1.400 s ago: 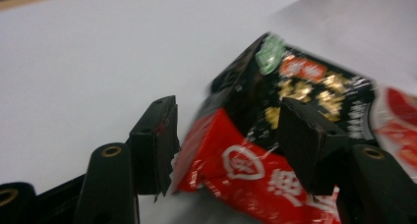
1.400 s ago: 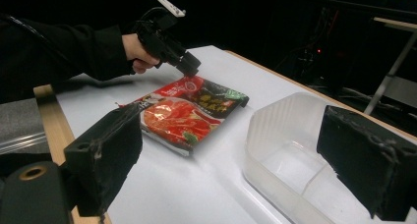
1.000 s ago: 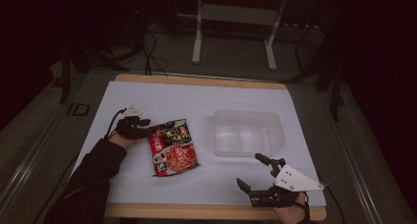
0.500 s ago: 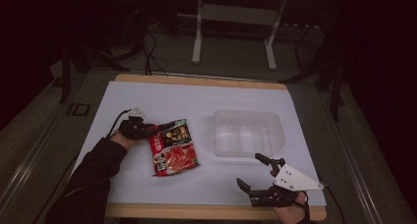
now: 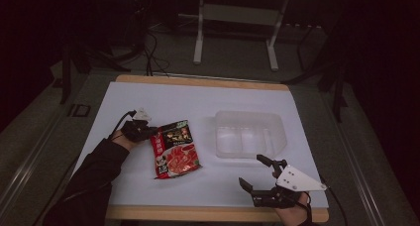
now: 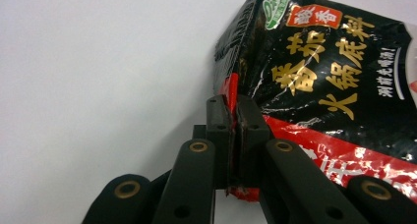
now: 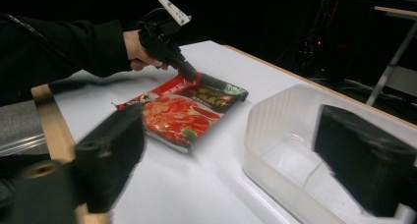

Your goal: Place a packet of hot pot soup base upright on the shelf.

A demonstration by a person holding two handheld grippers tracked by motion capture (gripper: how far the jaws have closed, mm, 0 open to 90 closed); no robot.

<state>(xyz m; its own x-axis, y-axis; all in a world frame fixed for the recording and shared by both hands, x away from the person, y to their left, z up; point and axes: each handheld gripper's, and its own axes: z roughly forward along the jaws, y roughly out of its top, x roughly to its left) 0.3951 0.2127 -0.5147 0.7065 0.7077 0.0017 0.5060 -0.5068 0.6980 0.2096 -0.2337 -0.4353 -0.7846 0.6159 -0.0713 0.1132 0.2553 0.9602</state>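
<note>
On worktop, left of tray: sauce packet lies flat. Left gripper jaws just closed, clamped on packet's red edge seam. Right gripper jaws wide open, empty, near front edge. Step judged: grasp secured. Next: lift packet clear, carry toward tray without slipping thin seam.

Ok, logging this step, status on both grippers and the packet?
Left gripper clamped on soup base packet edge. Right gripper open, idle. Clear plastic tray empty, path clear.
</note>
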